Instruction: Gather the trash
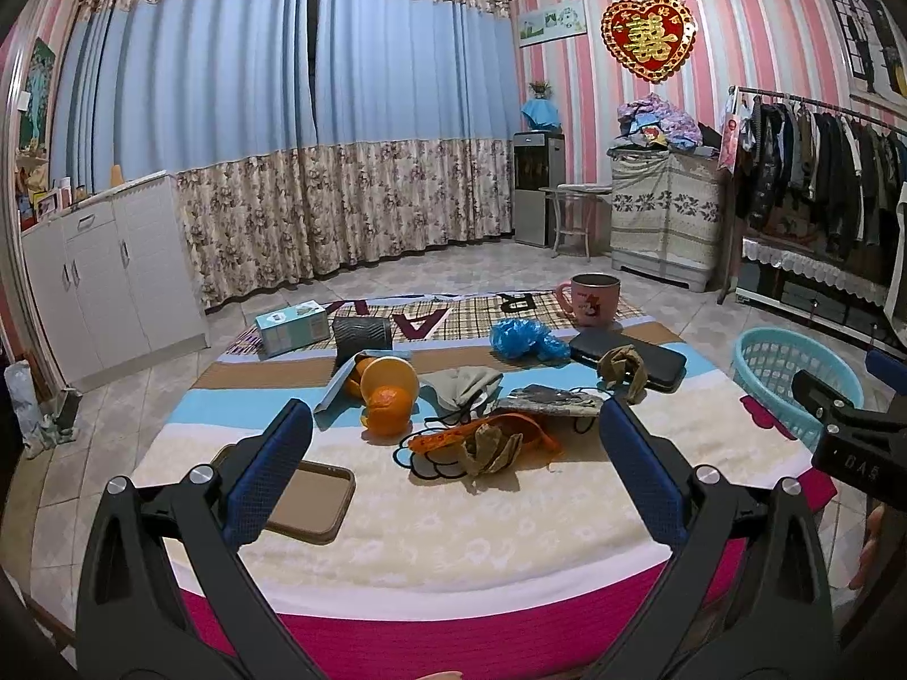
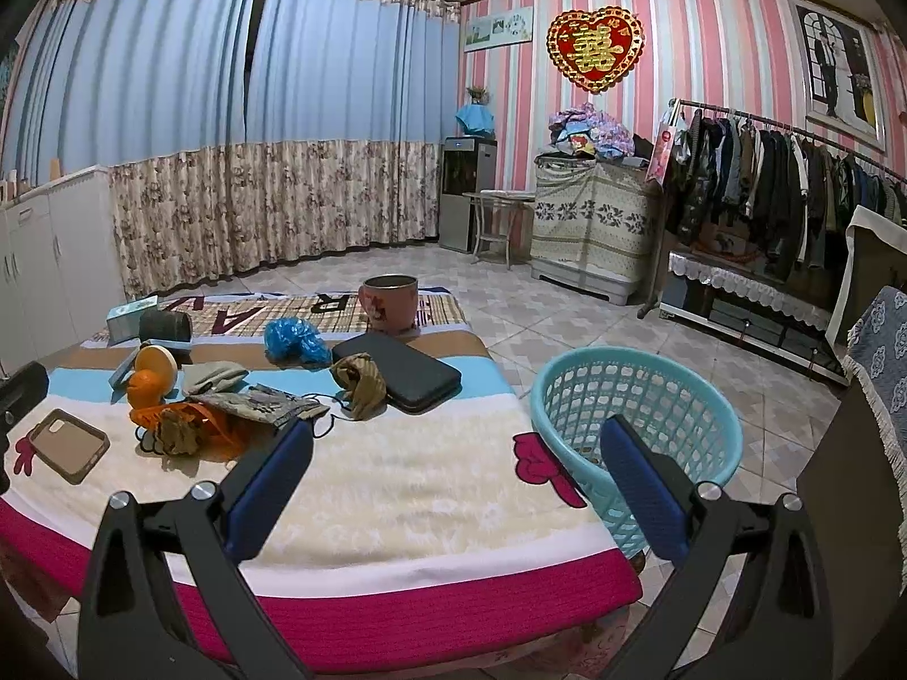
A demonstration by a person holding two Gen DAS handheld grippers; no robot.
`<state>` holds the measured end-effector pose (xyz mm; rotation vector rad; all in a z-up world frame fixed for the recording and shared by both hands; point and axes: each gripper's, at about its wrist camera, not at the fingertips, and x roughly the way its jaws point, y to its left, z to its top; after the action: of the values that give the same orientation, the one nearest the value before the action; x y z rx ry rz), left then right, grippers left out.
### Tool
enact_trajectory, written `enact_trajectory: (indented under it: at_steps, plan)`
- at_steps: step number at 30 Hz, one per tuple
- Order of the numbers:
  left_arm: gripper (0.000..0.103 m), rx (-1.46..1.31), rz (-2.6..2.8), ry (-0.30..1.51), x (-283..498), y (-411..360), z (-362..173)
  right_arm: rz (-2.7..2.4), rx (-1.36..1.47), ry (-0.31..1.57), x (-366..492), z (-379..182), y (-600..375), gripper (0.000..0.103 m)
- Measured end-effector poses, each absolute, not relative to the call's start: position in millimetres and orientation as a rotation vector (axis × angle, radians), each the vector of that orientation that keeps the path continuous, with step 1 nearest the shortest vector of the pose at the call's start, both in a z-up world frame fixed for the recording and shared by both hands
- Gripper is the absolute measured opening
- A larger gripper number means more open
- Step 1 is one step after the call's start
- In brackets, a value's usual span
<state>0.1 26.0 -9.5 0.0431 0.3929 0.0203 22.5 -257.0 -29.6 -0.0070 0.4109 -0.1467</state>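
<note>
Left wrist view: the left gripper (image 1: 456, 442) is held wide open and empty above the blanket-covered table (image 1: 453, 532). Crumpled brown paper (image 1: 490, 450) lies near its centre, another brown wad (image 1: 623, 365) against the black case (image 1: 629, 360). Right wrist view: the right gripper (image 2: 456, 456) is likewise spread, nothing held, near the turquoise basket (image 2: 640, 396) standing on the floor beside the table.

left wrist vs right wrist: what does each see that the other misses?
Left wrist only: the full white cabinet by the curtain, and the right hand-held gripper at the frame's right edge.
Right wrist only: the whole blue basket on the floor beside the bed, and a patterned cloth at far right.
Both: the pink cup, orange, phone case and crumpled brown paper.
</note>
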Motion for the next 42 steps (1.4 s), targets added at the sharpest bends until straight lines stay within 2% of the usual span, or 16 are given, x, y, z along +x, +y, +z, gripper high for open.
enact_trajectory:
  at_steps: [19, 27, 34, 42]
  plan:
    - [0.098, 0.038, 0.084, 0.487, 28.5, 59.1, -39.0, -0.095, -0.003, 0.401, 48.1, -40.3, -243.4, 0.099]
    - [0.098, 0.029, 0.093, 0.492, 55.6, 73.0, -40.1, -0.064, -0.114, 0.485, 95.7, -50.1, -206.9, 0.099]
    - [0.098, 0.029, 0.099, 0.497, 79.1, 84.8, -43.9, 0.003, -0.185, 0.633, 133.4, -84.0, -180.2, 0.099]
    - [0.098, 0.019, 0.076, 0.536, 96.4, 93.4, -56.7, 0.029, -0.292, 0.643, 160.5, -94.7, -149.5, 0.099]
